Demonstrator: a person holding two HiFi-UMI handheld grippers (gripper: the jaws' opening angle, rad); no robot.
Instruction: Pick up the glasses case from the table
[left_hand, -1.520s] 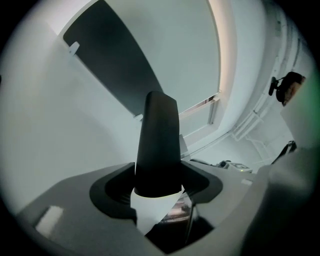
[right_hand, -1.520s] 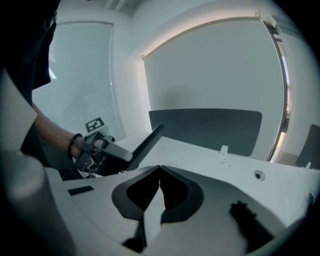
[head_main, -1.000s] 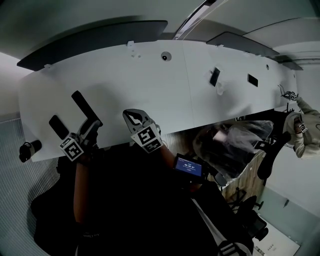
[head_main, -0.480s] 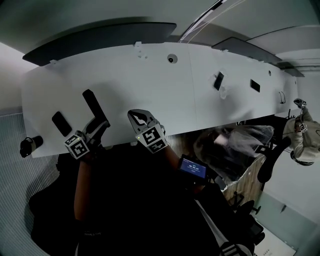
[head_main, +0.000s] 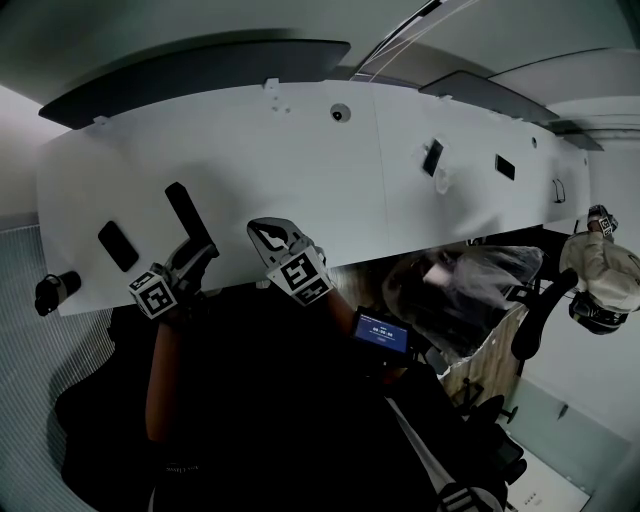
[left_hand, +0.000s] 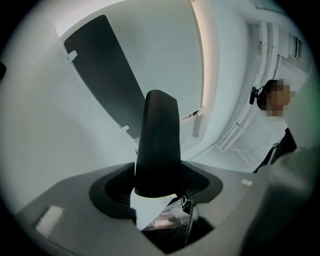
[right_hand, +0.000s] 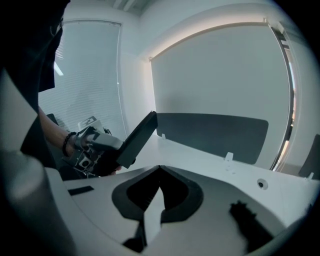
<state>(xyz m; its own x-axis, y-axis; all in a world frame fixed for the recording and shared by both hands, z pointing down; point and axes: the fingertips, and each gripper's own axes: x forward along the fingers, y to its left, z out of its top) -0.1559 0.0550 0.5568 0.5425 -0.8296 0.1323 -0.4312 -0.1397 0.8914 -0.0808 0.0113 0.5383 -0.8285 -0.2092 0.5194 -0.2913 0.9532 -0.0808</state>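
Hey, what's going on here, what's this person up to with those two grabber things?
A person stands at the edge of a white table with a gripper in each hand. The left claw is shut on the dark glasses case, which sticks up tilted from it and looks lifted off the tabletop. The right claw is shut on nothing, close beside it. A flat dark item lies on the table further left.

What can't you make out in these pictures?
- Head view: lower end of the glasses case, hidden inside the left gripper.
- Head view: the small dark item far along the table, too small to identify.
- Right gripper view: the dark shape at lower right, blurred.
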